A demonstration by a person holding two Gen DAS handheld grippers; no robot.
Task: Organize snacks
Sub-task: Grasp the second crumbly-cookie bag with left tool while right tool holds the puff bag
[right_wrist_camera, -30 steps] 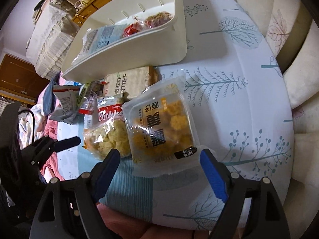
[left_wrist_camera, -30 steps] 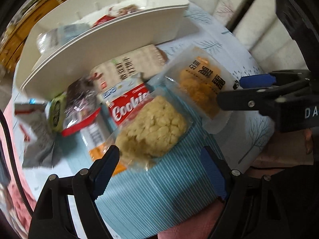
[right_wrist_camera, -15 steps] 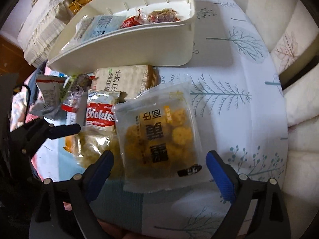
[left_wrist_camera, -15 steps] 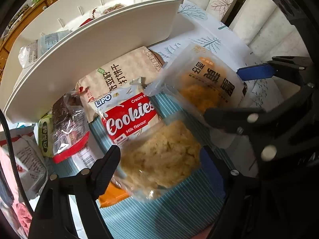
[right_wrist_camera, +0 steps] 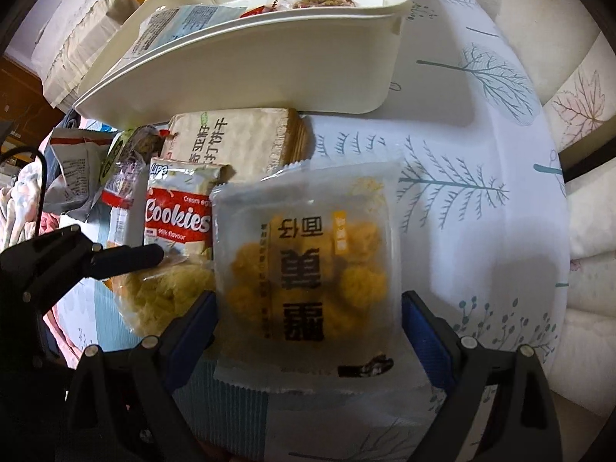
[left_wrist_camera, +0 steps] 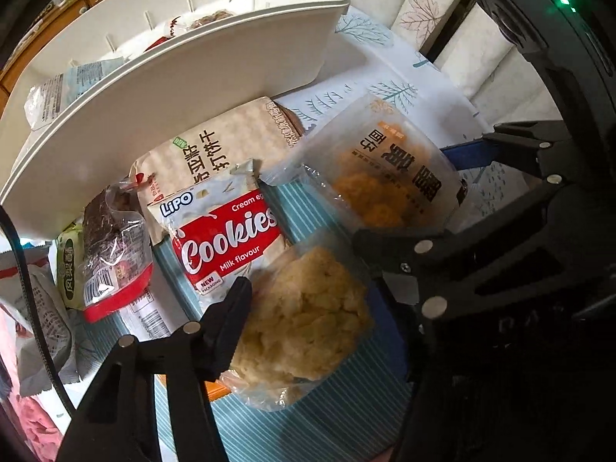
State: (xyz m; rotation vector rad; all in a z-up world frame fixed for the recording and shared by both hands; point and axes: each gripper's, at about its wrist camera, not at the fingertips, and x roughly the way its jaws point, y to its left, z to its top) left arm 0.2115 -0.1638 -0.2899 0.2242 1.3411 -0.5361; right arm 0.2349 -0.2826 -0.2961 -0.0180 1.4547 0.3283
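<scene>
While both grippers are pointing steeply down at the loose pile, we are working two packets at once so that each hand can carry one to the white bin (right_wrist_camera: 269, 73). Nearest us, in front of the bin, the left gripper (left_wrist_camera: 308, 319) is straddling the clear bag of pale puffed snack (left_wrist_camera: 304, 319); its jaws have just been closing with the bag between them, one finger (left_wrist_camera: 227, 315) touching the bag's edge, the other hidden behind the right tool, so we cannot tell whether it is clenched yet. Just beside it, the right gripper (right_wrist_camera: 308, 327) is standing wide around the frosted packet of golden biscuits (right_wrist_camera: 308, 265), its blue pads (right_wrist_camera: 423, 327) flanking the sides without visibly pressing; we judge it not yet grasping. Closer to the bin, the Lipo Cookies pack (left_wrist_camera: 227, 238) and the beige cracker pack (left_wrist_camera: 215, 150) are lying against its front wall, waiting. Inside the bin, a few wrapped snacks (right_wrist_camera: 181, 27) are already lying sorted.
</scene>
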